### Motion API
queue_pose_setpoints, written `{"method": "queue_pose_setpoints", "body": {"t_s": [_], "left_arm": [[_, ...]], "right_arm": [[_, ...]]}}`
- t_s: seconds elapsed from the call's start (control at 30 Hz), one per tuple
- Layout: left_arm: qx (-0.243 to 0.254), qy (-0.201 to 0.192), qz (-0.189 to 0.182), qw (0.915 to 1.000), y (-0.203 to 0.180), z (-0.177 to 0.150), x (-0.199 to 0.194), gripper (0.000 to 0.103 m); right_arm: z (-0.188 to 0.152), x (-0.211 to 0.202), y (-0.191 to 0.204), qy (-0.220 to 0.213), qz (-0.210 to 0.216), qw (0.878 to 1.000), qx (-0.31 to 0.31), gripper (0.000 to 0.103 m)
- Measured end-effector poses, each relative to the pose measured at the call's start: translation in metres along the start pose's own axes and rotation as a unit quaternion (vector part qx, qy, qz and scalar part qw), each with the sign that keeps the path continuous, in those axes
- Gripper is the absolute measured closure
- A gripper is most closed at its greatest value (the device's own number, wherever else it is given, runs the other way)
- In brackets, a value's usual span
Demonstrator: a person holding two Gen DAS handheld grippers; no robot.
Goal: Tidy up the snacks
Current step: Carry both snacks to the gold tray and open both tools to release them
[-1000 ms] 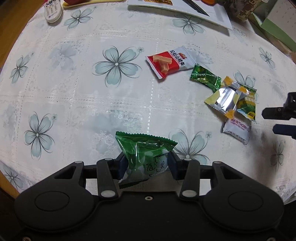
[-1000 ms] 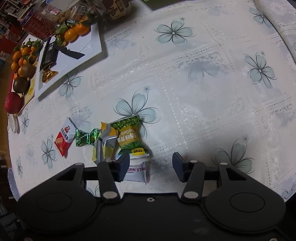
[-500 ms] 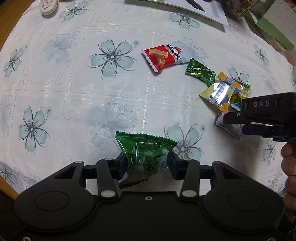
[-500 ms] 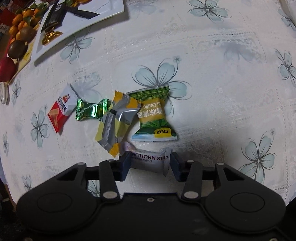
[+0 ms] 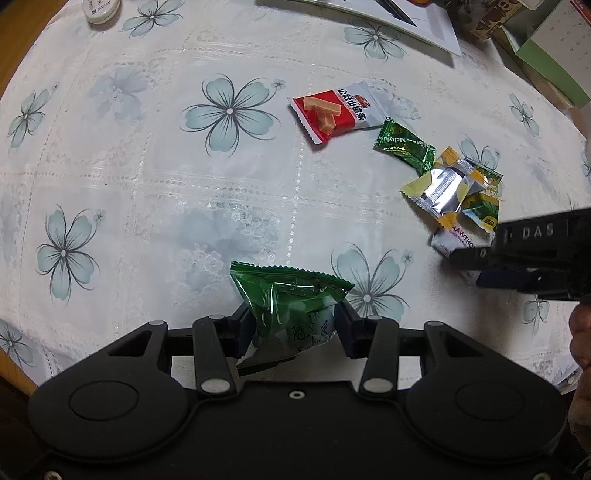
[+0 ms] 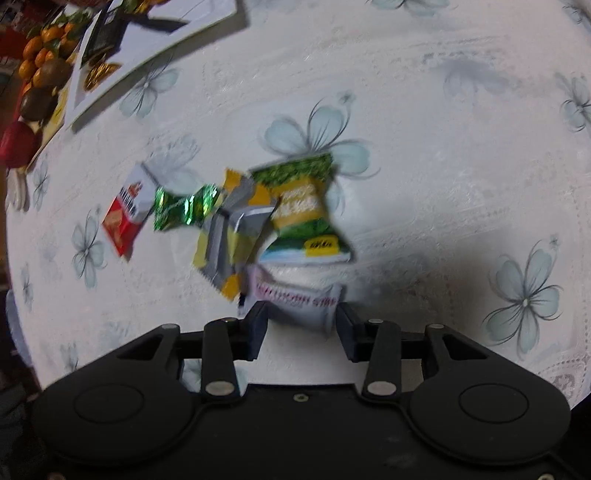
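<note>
My left gripper [image 5: 293,326] is shut on a dark green snack packet [image 5: 291,302] and holds it above the flowered tablecloth [image 5: 147,184]. My right gripper [image 6: 301,326] is shut on the white hawthorn strip packet [image 6: 299,299], also seen in the left wrist view [image 5: 456,240], where that gripper [image 5: 469,267] comes in from the right. Touching it lie a silver-yellow wrapper [image 5: 441,186], a green-yellow garlic snack [image 6: 303,206] and a green candy [image 5: 404,146]. A red-white packet [image 5: 336,110] lies apart to the left.
A white tray [image 6: 147,66] with dark items and a pile of oranges and other fruit [image 6: 40,74] stand at the far left in the right wrist view. Green boxes [image 5: 546,55] stand at the back right. A small white case [image 5: 99,7] lies at the back left.
My right gripper has moved onto the hawthorn strip packet and closed on it. The right view is now blurred by motion. My left gripper keeps its packet and has barely moved.
</note>
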State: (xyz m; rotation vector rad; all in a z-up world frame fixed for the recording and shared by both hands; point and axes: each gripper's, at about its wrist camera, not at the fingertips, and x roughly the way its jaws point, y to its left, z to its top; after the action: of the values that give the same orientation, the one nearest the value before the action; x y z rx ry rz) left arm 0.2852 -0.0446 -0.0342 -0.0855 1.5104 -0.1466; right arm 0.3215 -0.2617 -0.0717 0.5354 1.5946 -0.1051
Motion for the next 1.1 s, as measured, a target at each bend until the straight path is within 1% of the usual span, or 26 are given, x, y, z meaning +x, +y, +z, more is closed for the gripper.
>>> {"method": "queue_pose_setpoints", "body": {"t_s": [0.03, 0.07, 0.1, 0.17, 0.2, 0.27, 0.3, 0.4, 0.47, 0.57, 0.63, 0.67, 0.8, 0.87, 0.93, 0.97, 1.1], "left_arm": [[-0.002, -0.001, 0.000, 1.0000, 0.000, 0.000, 0.000, 0.050], [-0.003, -0.001, 0.001, 1.0000, 0.001, 0.001, -0.001, 0.050], [-0.005, -0.002, 0.001, 1.0000, 0.001, 0.001, -0.001, 0.050], [-0.006, -0.002, -0.002, 1.0000, 0.000, 0.001, -0.001, 0.050], [-0.005, -0.002, -0.003, 1.0000, -0.001, 0.001, -0.002, 0.050], [-0.002, -0.002, -0.006, 1.0000, 0.000, 0.000, -0.003, 0.050], [-0.002, -0.002, -0.007, 1.0000, 0.000, -0.001, -0.003, 0.050], [-0.003, 0.000, -0.010, 0.9999, 0.002, -0.002, -0.004, 0.050], [-0.005, 0.001, -0.012, 0.9999, 0.004, -0.002, -0.005, 0.050], [-0.007, -0.002, -0.015, 0.9999, 0.005, -0.002, -0.007, 0.050], [-0.008, -0.004, -0.015, 0.9998, 0.007, -0.003, -0.008, 0.050], [-0.009, -0.004, -0.015, 0.9998, 0.007, -0.003, -0.009, 0.050], [-0.015, -0.003, -0.015, 0.9998, 0.011, -0.003, -0.010, 0.050], [-0.020, -0.002, -0.018, 0.9996, 0.012, -0.002, -0.010, 0.050], [-0.023, -0.003, -0.022, 0.9995, 0.012, -0.002, -0.012, 0.050], [-0.023, -0.003, -0.023, 0.9995, 0.013, -0.001, -0.012, 0.050], [-0.022, 0.000, -0.030, 0.9993, 0.012, 0.002, -0.011, 0.050]], "right_arm": [[-0.003, 0.004, 0.001, 0.020, 0.006, 1.000, -0.010, 0.065], [-0.006, 0.006, 0.001, 0.027, 0.013, 0.999, -0.015, 0.069], [-0.008, 0.005, 0.001, 0.022, 0.016, 1.000, -0.016, 0.072], [-0.008, 0.000, 0.004, -0.010, -0.001, 1.000, -0.022, 0.071], [-0.007, -0.004, 0.006, -0.032, -0.012, 0.999, -0.027, 0.070], [-0.008, -0.011, 0.013, -0.070, -0.036, 0.996, -0.040, 0.061], [-0.009, -0.014, 0.017, -0.082, -0.041, 0.995, -0.048, 0.061], [-0.011, -0.020, 0.027, -0.105, -0.051, 0.990, -0.076, 0.061], [-0.012, -0.021, 0.036, -0.125, -0.057, 0.986, -0.093, 0.057], [-0.011, -0.016, 0.044, -0.143, -0.054, 0.982, -0.110, 0.057], [-0.009, -0.013, 0.049, -0.133, -0.047, 0.983, -0.119, 0.057], [-0.007, -0.009, 0.048, -0.123, -0.046, 0.984, -0.121, 0.054], [-0.011, -0.005, 0.049, -0.103, -0.047, 0.985, -0.129, 0.053], [-0.016, -0.001, 0.049, -0.067, -0.028, 0.988, -0.139, 0.052], [-0.020, 0.001, 0.048, -0.045, -0.007, 0.988, -0.146, 0.052], [-0.022, 0.002, 0.049, -0.041, -0.008, 0.988, -0.151, 0.055], [-0.024, 0.012, 0.055, -0.036, -0.039, 0.986, -0.160, 0.055]]}}
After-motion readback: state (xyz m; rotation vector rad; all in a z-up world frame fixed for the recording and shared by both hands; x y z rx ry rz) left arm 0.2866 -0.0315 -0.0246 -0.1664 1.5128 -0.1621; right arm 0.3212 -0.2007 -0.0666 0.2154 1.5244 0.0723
